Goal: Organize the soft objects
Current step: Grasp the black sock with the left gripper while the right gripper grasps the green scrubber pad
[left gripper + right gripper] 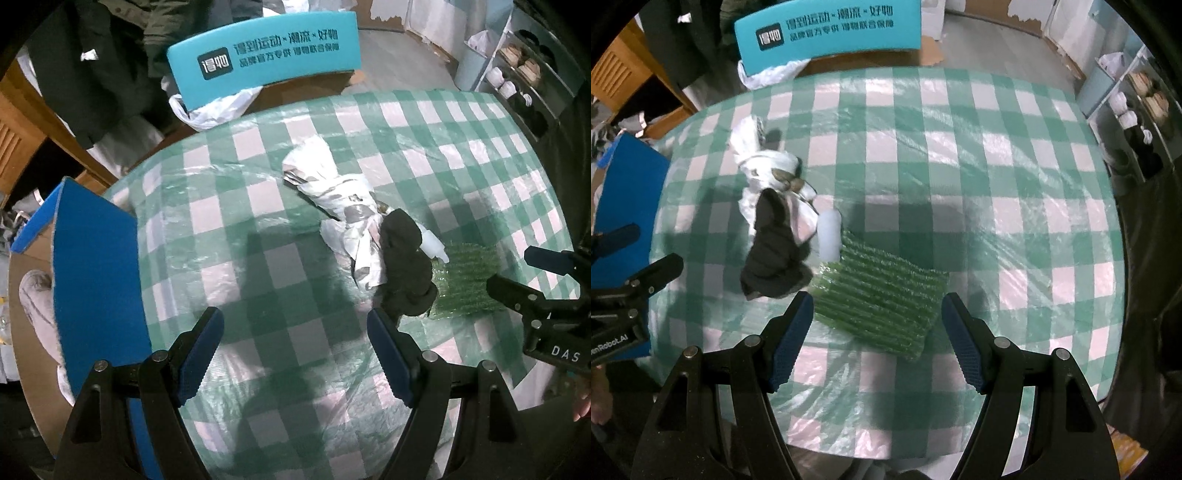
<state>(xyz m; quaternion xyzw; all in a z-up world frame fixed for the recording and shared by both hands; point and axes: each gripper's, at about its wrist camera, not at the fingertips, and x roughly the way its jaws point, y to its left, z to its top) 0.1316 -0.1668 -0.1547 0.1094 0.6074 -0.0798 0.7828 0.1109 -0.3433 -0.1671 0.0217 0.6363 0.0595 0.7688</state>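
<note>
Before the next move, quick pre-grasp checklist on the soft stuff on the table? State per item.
1. Left hand-held gripper open, nothing between the pads: ok.
2. Right hand-held gripper open and empty: ok.
3. Green bubble wrap lies flat just ahead of the right hand-held gripper, top unobstructed: ok.
4. Dark cloth separate from the white patterned cloth: not ok, it overlaps it.
5. White roll clear of the green bubble wrap: cannot tell, their edges meet in view.
6. Blue box at the table's left edge open to receive items: cannot tell.
</note>
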